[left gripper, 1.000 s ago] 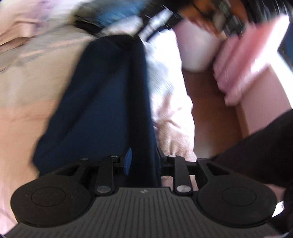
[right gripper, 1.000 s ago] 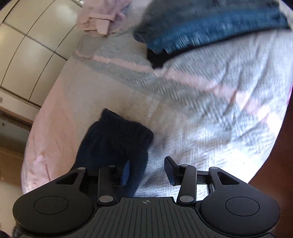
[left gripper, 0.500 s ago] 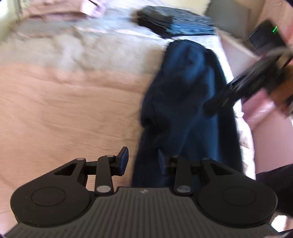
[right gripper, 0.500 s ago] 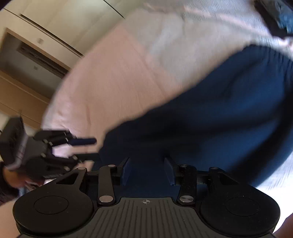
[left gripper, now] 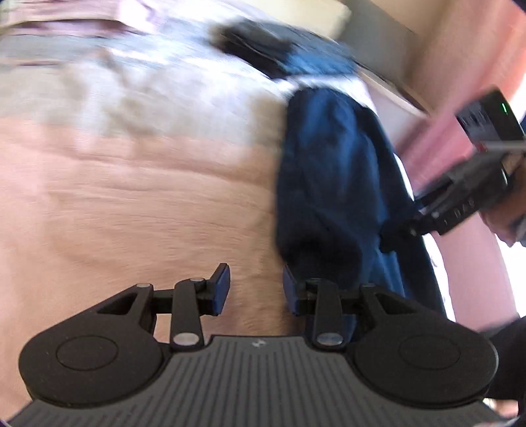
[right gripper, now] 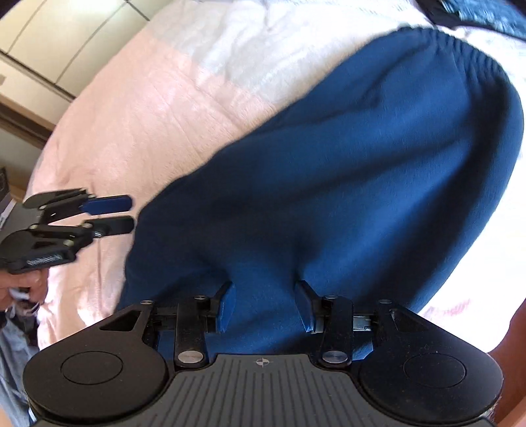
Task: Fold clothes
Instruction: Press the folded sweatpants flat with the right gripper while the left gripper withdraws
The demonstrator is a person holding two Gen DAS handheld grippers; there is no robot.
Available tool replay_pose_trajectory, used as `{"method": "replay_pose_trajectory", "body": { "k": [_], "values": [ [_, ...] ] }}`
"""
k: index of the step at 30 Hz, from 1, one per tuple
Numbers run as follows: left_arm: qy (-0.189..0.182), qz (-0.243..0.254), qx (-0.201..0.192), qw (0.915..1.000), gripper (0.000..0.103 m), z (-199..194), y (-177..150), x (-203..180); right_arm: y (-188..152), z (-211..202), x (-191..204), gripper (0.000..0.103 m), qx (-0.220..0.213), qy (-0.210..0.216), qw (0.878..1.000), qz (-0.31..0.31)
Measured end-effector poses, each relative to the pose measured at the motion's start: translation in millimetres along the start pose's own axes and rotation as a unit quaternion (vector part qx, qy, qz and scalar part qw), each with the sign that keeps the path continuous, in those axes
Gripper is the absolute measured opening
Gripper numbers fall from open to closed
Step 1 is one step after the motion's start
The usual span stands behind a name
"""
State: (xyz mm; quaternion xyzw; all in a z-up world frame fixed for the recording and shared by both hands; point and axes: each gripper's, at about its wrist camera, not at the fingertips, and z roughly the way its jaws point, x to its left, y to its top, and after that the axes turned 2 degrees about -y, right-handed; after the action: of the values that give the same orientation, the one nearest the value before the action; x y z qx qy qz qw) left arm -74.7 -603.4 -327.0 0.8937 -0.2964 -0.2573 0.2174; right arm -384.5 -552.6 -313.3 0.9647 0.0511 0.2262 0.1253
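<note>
Dark navy fleece garment with a gathered elastic edge (right gripper: 345,184) lies in a long rumpled strip on the bed, on the pink-and-white plush blanket (left gripper: 131,203), close to the bed's side edge. Elastic end points toward the stack of folded dark blue and black clothes (left gripper: 279,56) further up the bed; near end bunches right at the grippers. Not flat: a ridge and creases run lengthwise, so it reads as laid out or half-doubled, can't tell which.

Left hand-held gripper (left gripper: 254,289): fingers apart, nothing between them, bare pink blanket in the gap; its right finger sits at the garment's near-left edge. In the right wrist view it shows from the side, just beside the cloth's corner (right gripper: 108,213), probably lined up to take that edge.

Right hand-held gripper (right gripper: 264,305): fingers apart, low over the navy fabric, cloth filling the gap but not pinched. Likely placed to catch the near hem.

Room: wide bare stretch of blanket on the left, good for spreading or folding over. Right side is tight, with the bed edge and a pink wall or furniture (left gripper: 466,52) close by. Pale pink crumpled clothing (left gripper: 59,13) sits at the far left, well apart. Left view is motion-blurred.
</note>
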Motion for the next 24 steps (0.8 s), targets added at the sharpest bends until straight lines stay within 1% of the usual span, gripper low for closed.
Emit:
{"method": "replay_pose_trajectory", "body": {
  "k": [1,2,7,8,9,10,11,12,14,15,17,19,21,24],
  "values": [
    [-0.03,-0.005,-0.004,0.9995,0.029,7,0,2,-1,2,0,0.044,0.001,-0.002,1.0,0.002],
    [-0.049,-0.012,-0.012,0.9987,0.029,11,2,4,-2,5,0,0.044,0.003,-0.004,1.0,0.004],
    [-0.058,-0.055,-0.058,0.9951,0.031,25,18,12,-7,17,2,0.044,0.01,-0.014,1.0,0.013],
    [-0.037,-0.053,-0.066,0.9957,0.033,29,22,15,-8,20,2,0.044,0.012,-0.016,1.0,0.015],
    [0.009,-0.032,-0.072,0.9969,0.031,29,25,14,-9,22,2,0.044,0.013,-0.018,1.0,0.017],
    [0.061,0.003,-0.072,0.9956,0.031,28,28,11,-8,24,2,0.044,0.013,-0.019,1.0,0.016],
    [0.092,0.044,-0.065,0.9927,0.032,26,29,6,-8,24,2,0.044,0.011,-0.019,1.0,0.017],
    [0.111,0.094,-0.057,0.9877,0.036,26,29,0,-8,24,2,0.044,0.01,-0.019,1.0,0.018],
    [0.139,0.185,-0.04,0.9719,0.037,26,27,-13,-9,24,3,0.044,0.008,-0.021,1.0,0.016],
    [0.144,0.205,-0.032,0.9676,0.038,28,25,-16,-9,24,3,0.044,0.008,-0.022,1.0,0.016],
    [0.143,0.195,-0.024,0.9701,0.038,31,24,-13,-11,25,2,0.044,0.009,-0.022,0.999,0.021],
    [0.139,0.17,-0.022,0.9752,0.043,35,22,-2,-11,25,3,0.044,0.011,-0.026,0.999,0.022],
    [0.124,0.164,-0.023,0.9784,0.046,30,21,4,-8,24,3,0.044,0.017,-0.037,0.999,0.014],
    [0.1,0.155,-0.024,0.9825,0.047,22,20,13,-7,29,6,0.044,0.028,-0.046,0.999,0.002]
  ]
}}
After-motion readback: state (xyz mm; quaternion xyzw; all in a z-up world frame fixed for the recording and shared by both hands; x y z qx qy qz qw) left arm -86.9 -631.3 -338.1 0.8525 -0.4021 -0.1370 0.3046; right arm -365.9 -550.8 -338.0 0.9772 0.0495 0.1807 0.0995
